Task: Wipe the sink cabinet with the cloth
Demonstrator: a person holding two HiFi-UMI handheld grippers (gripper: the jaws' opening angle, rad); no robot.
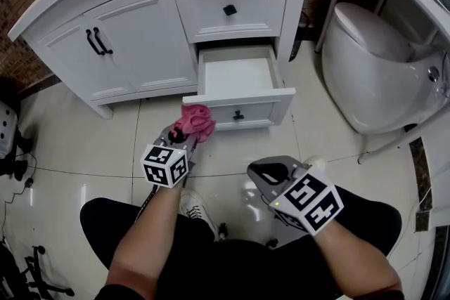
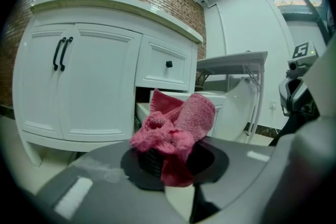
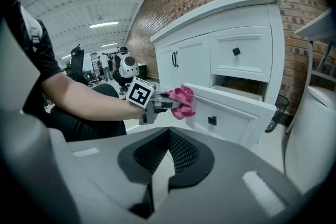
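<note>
Pink terry cloth (image 2: 178, 128) is clamped in the left tongs (image 2: 170, 162): the jaws are clenched on its bunched middle and loose folds spill up and forward past the tips. From the head view the wad (image 1: 195, 121) sits at the near left corner of the open lower drawer (image 1: 239, 77) of the white panelled sink cabinet (image 1: 140, 46). It is right at the drawer front's top edge, though touching or just shy I can't call. The right gripper view agrees, showing the cloth (image 3: 182, 101) up against the left end of that drawer front.

The right tongs (image 3: 168, 157) are pressed together with nothing between them, hanging low and near over the glossy tiled floor (image 1: 70, 144).

The cloth looks light, soft and floppy, with no stiffness of its own. It should mould to the panel mouldings and drag rather than slide on painted wood. The hold on the gathered centre looks sound, since the free folds make the wiping face. A corner pinch would likely let it trail or pull loose. To the right stands a white toilet (image 1: 373, 74), well clear.
</note>
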